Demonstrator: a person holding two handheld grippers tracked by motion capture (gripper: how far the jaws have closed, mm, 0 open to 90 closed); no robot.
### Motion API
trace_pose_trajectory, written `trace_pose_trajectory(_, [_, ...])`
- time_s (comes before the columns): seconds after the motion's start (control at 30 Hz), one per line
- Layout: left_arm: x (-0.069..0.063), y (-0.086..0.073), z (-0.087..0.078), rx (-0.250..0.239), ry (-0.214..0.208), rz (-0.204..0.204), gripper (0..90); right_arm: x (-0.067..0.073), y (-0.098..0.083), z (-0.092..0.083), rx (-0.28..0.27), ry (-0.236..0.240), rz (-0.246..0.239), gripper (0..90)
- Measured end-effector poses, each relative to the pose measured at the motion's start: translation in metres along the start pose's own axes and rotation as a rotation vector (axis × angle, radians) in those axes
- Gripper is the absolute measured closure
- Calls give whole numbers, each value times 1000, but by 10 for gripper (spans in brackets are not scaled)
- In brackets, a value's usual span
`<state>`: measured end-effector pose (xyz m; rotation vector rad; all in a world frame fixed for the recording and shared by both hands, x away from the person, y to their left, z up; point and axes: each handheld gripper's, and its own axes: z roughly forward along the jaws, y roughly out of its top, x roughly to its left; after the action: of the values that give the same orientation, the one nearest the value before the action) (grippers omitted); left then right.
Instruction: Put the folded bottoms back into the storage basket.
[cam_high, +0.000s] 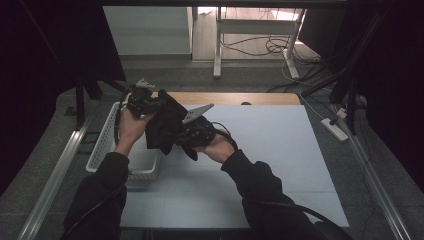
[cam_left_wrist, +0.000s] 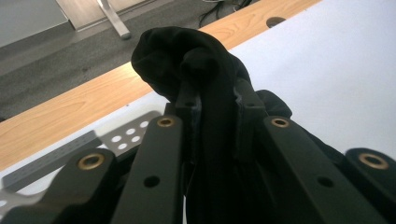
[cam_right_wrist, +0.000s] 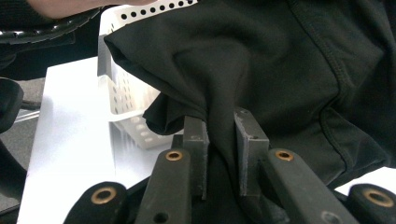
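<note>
Black cloth (cam_right_wrist: 261, 70) — pinched between jaws.

Black garment (cam_high: 165, 125) held between left tool (cam_high: 142, 102) and right tool (cam_high: 197, 132), beside white basket (cam_high: 107, 145)

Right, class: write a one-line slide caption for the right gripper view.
The right gripper pinches a fold of black garment between its jaws, with a white perforated basket behind on the white table.
</note>
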<state>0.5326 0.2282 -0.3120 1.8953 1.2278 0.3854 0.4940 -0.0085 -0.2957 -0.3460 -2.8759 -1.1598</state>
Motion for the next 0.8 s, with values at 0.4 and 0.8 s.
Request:
trace_pose_trajectory(0.4, [18,1,-18,-10,51,-6,770,3,22,13,-14,0,-29,776])
trace_pose_trajectory(0.8, [35,-1,-41,-22,98,-13,770,11,46,28,-40,11,-55,776])
